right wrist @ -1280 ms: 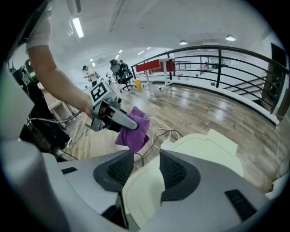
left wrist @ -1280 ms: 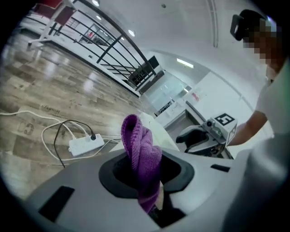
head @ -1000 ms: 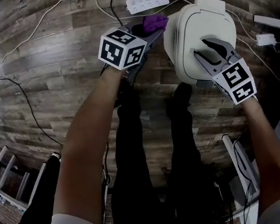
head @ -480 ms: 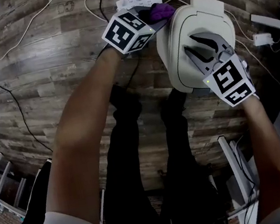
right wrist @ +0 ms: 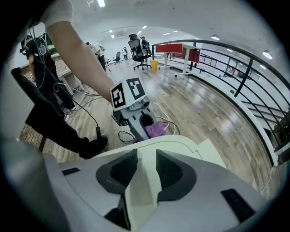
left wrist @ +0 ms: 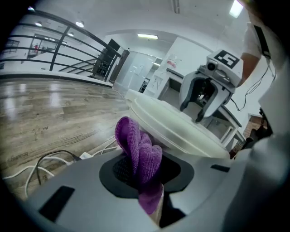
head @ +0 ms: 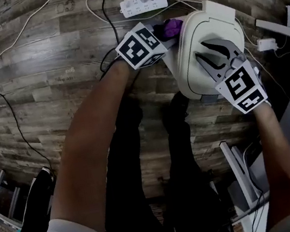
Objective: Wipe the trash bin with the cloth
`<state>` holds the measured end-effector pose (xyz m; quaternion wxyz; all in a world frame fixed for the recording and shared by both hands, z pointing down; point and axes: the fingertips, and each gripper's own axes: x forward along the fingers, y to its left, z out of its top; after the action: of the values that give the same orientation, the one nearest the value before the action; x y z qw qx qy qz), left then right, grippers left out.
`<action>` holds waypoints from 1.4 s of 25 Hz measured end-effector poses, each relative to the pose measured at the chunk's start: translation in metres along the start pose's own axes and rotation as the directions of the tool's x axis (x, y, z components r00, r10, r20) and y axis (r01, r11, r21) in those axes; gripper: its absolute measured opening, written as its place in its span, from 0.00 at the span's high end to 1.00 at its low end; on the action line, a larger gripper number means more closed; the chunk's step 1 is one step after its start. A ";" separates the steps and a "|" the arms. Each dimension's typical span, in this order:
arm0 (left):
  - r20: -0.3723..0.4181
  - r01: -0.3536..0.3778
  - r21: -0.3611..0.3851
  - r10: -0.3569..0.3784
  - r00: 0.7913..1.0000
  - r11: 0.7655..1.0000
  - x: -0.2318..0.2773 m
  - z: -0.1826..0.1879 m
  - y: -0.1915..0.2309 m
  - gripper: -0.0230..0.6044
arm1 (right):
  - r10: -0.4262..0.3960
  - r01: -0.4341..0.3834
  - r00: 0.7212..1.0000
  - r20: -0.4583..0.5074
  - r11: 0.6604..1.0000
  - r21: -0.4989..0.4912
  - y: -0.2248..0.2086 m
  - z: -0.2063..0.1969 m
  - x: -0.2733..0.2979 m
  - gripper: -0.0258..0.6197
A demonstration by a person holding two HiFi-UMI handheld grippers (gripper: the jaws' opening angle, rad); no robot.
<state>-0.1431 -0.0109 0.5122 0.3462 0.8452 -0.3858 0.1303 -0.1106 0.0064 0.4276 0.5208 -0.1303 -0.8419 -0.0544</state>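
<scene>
Bin: white, stood on the wooden floor in front of the person's feet, at the upper right of the head view.
Lid: seen shut on top of the bin, pale and rounded, with a hinge block at its far edge.
Cloth: purple, bunched into upright folds, held just beside the lid's left edge.
Left gripper: its jaws are closed on the cloth, whose lower end is pinched between the pads while the folds stick out past the tips. It is pointed at the bin's side.
Right gripper: it is laid over the top of the lid, pointing steeply down. Its jaws have just been closing, and a white ridge of the lid is seen between the pads; they seem to be pressed on it, though the wide-angle view leaves the contact unsure.
Power strip: white, lying on the floor beyond the bin, with cables trailed around it.
</scene>
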 end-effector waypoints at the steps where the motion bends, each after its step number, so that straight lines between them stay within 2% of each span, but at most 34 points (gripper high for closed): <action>1: 0.000 0.004 0.002 -0.004 1.000 1.000 -0.001 -0.003 -0.004 0.84 | 0.002 -0.002 1.000 -0.001 1.000 -0.004 0.001 0.003 0.001 0.76; 10: 0.018 0.019 0.016 -0.020 1.000 1.000 -0.003 -0.033 -0.040 0.84 | 0.033 -0.034 0.999 -0.014 0.990 -0.134 0.011 0.043 0.017 0.76; 14: 0.008 0.041 0.029 -0.041 0.999 0.999 -0.003 -0.056 -0.065 0.84 | 0.041 -0.046 0.998 -0.037 0.987 -0.154 0.018 0.045 0.028 0.76; 20: 0.025 0.067 -0.038 -0.066 0.998 0.997 -0.002 -0.085 -0.111 0.84 | 0.056 -0.077 0.991 -0.118 0.980 -0.184 0.036 0.028 0.041 0.76; 27: 0.005 0.173 -0.063 -0.173 0.985 0.983 0.001 -0.112 -0.179 0.84 | 0.116 -0.148 0.978 -0.175 0.972 -0.184 0.062 0.019 0.047 0.76; 30: 0.009 0.208 -0.079 -0.208 0.978 0.975 0.001 -0.123 -0.202 0.84 | 0.115 -0.151 0.977 -0.180 0.968 -0.202 0.063 0.022 0.048 0.76; 32: 0.020 0.204 -0.101 -0.204 0.979 0.974 -0.001 -0.129 -0.204 0.84 | 0.108 -0.141 0.980 -0.167 0.969 -0.202 0.060 0.027 0.048 0.76; 35: 0.037 0.163 -0.140 -0.159 0.987 0.977 -0.009 -0.136 -0.182 0.84 | 0.091 -0.121 0.985 -0.148 0.971 -0.206 0.054 0.032 0.045 0.76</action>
<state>-0.0076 0.1714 0.5182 0.4103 0.8484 -0.3286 0.0632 -0.1424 0.0730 0.4514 0.5626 -0.2265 -0.7851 -0.1258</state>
